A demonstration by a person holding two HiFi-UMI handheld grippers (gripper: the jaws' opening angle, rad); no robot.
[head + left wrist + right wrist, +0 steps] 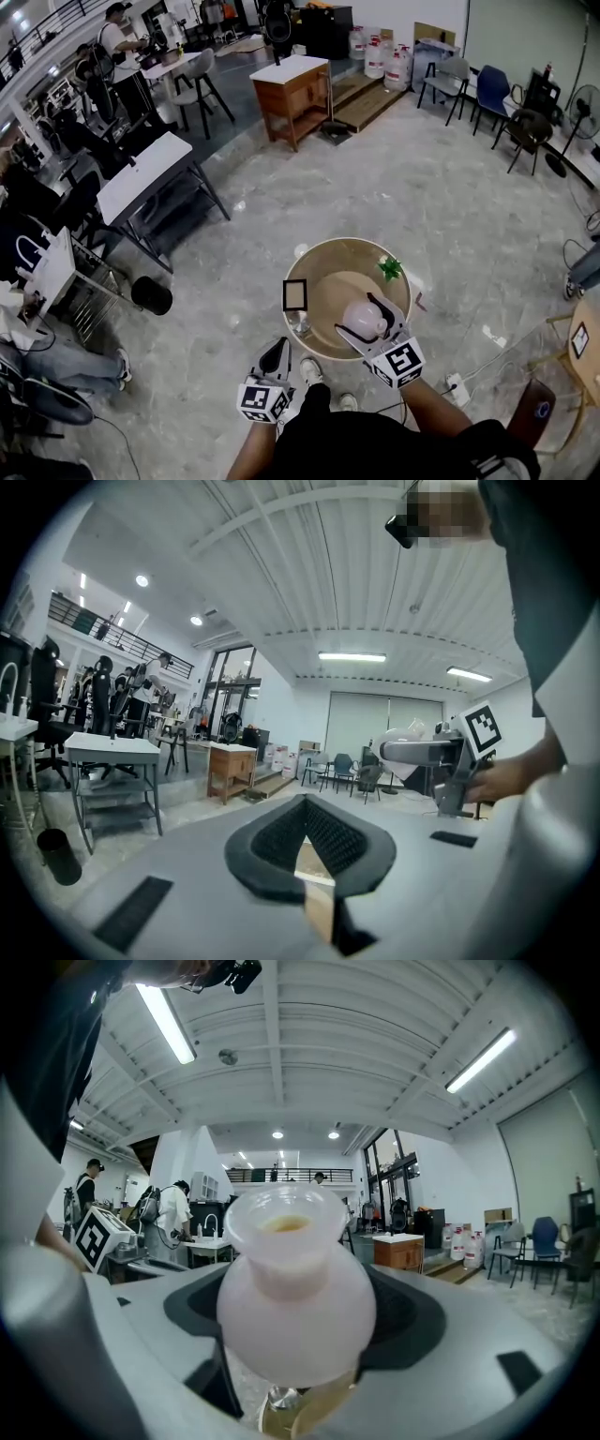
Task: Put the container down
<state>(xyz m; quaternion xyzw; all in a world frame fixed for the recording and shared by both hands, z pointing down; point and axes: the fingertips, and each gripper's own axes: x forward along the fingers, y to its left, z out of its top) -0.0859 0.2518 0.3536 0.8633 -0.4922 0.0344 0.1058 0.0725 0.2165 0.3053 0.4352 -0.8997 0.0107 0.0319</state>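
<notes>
My right gripper (pixel 354 312) is shut on a pale, round-bellied container (pixel 364 323) with a flared neck, held above the round wooden table (pixel 319 249). The right gripper view is filled by the container (pixel 295 1288), clamped between the black pads, its mouth facing away. The left gripper view catches it (pixel 413 735) from the side. My left gripper (pixel 278 345) hangs low at the table's near left edge. Its black pads (pixel 272 841) meet in a V with nothing between them.
A small green plant (pixel 390 269), a dark picture frame (pixel 294 294) and a small glass item (pixel 300 325) stand on the round table. A black bin (pixel 152 295) and a white desk (pixel 145 174) are to the left, cables and a power strip (pixel 459 386) to the right.
</notes>
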